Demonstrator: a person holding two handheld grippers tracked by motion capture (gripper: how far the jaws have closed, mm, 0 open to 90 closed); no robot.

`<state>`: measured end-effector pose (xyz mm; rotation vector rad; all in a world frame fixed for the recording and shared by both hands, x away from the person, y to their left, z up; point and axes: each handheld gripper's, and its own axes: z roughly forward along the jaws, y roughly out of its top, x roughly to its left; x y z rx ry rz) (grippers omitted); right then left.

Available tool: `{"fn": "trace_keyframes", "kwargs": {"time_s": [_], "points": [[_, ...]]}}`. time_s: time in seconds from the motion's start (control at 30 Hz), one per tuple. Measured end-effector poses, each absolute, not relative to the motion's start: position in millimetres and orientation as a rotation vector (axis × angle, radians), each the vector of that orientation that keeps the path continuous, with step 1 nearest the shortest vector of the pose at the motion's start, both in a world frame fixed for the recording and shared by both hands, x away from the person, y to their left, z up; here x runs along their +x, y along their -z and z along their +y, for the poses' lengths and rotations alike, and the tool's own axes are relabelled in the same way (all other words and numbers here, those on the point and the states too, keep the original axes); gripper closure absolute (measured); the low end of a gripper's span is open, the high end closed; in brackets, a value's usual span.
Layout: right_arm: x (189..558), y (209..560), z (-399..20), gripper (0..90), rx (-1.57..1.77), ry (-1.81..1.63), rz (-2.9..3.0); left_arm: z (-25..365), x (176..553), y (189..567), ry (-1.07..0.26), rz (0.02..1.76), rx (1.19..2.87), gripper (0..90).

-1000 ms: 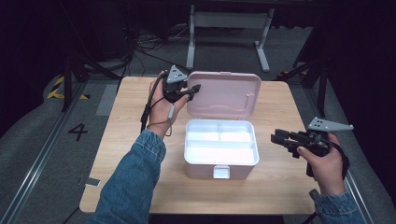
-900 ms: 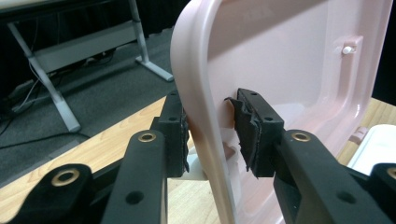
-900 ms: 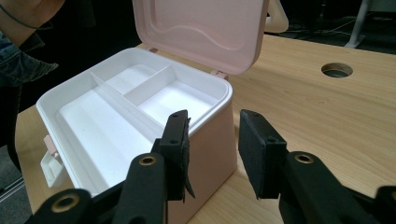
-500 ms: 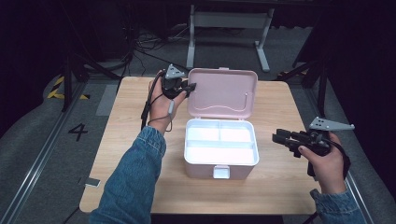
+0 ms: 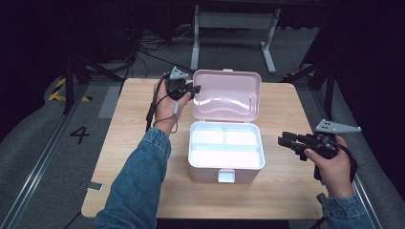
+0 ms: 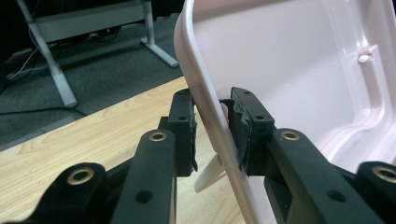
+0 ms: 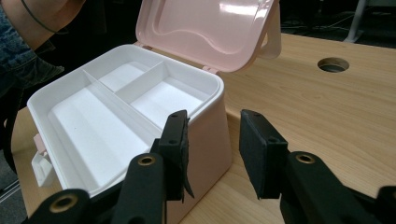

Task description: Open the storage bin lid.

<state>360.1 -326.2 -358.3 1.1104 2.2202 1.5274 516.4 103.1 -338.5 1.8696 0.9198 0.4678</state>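
A pink box [image 5: 210, 172] stands in the middle of the wooden table [image 5: 129, 138], holding a white divided tray [image 5: 224, 155] with nothing in it. Its pink lid [image 5: 229, 95] stands raised at the back. My left gripper [image 5: 195, 88] is at the lid's left edge. In the left gripper view the rim of the lid [image 6: 205, 93] runs between the pads, which press on it; the jaws have just been opening slightly. My right gripper [image 5: 285, 141] hovers right of the box, open, nothing between its pads [image 7: 261, 149]. The box wall [image 7: 210, 135] sits just left of them.
A white latch [image 5: 226, 176] hangs on the box front. The table has a round hole [image 7: 333, 64] behind the box. A metal stand [image 5: 234, 21] and cables lie on the floor beyond the table. Bare tabletop lies left and right of the box.
My left gripper has shifted right onto the lid's left edge and closed on it; the lid stands a little more upright. The right gripper has kept still.
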Motion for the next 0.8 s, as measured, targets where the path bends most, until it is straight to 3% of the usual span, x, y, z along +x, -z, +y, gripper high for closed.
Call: {"fn": "trace_keyframes", "kwargs": {"time_s": [0.6, 0.8], "points": [[366.6, 363.8, -328.6, 62.8, 1.130, -1.510, 2.232, 97.8, 539.5, 369.6, -0.440, 1.023, 1.933, 67.5], [367.9, 365.4, -329.7, 62.7, 1.133, -1.508, 2.235, 100.7, 544.3, 381.6, -0.362, 1.063, 1.904, 66.9]]}}
